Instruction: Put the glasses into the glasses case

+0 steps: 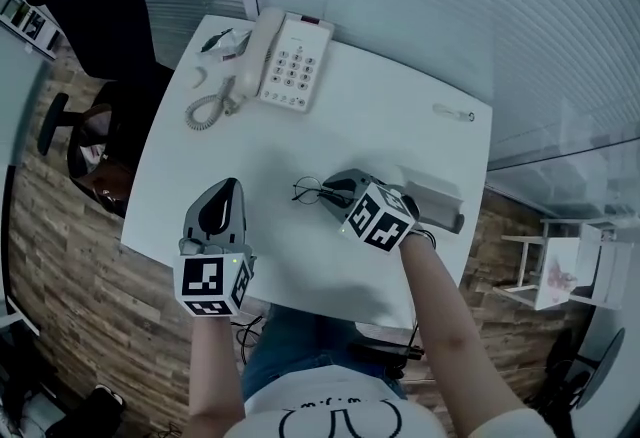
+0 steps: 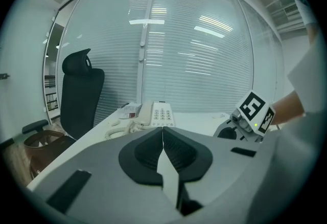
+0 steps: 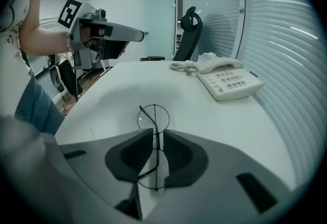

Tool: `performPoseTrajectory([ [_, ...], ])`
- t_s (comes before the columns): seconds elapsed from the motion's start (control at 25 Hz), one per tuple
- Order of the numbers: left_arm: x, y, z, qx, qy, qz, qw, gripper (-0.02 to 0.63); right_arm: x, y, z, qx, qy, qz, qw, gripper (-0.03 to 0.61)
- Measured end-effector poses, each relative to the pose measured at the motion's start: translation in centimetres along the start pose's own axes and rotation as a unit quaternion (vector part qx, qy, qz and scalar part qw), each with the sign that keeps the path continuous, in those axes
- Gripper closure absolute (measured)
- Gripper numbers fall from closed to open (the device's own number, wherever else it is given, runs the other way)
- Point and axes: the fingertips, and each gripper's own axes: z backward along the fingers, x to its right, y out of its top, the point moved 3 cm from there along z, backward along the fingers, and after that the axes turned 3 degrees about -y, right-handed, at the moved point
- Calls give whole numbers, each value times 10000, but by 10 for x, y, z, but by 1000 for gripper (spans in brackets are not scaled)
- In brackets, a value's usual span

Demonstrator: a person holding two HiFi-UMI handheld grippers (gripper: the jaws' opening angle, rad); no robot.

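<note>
Thin wire-framed glasses [image 1: 308,190] lie on the white table [image 1: 400,116], just left of my right gripper [image 1: 326,189]. In the right gripper view the jaws stand close on either side of the glasses [image 3: 153,117] at the bridge, and my right gripper [image 3: 158,134] is shut on them. One round lens sticks out beyond the tips. The grey glasses case [image 1: 436,202] lies right behind that gripper, near the table's right edge. My left gripper [image 1: 228,186] hovers at the front left, shut with nothing in it [image 2: 162,130].
A white desk phone [image 1: 290,61] with a coiled cord sits at the table's far left corner, with small items beside it. A black office chair [image 1: 100,26] stands left of the table. Blinds cover the glass wall behind.
</note>
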Motion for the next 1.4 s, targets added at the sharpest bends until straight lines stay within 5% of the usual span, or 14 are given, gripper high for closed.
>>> performPoseTrajectory([
  [0.6, -11, 11, 8, 142, -38, -24, 9999, 597, -4, 11, 4, -20, 106, -61, 9999, 563],
  [1.08, -1, 56, 16, 623, -402, -230, 9970, 597, -5, 42, 64, 49, -536, 253, 9982, 563],
  [1.4, 25, 69, 8, 770, -762, -305, 9936, 597, -9, 23, 111, -18, -967, 150, 9952, 563],
])
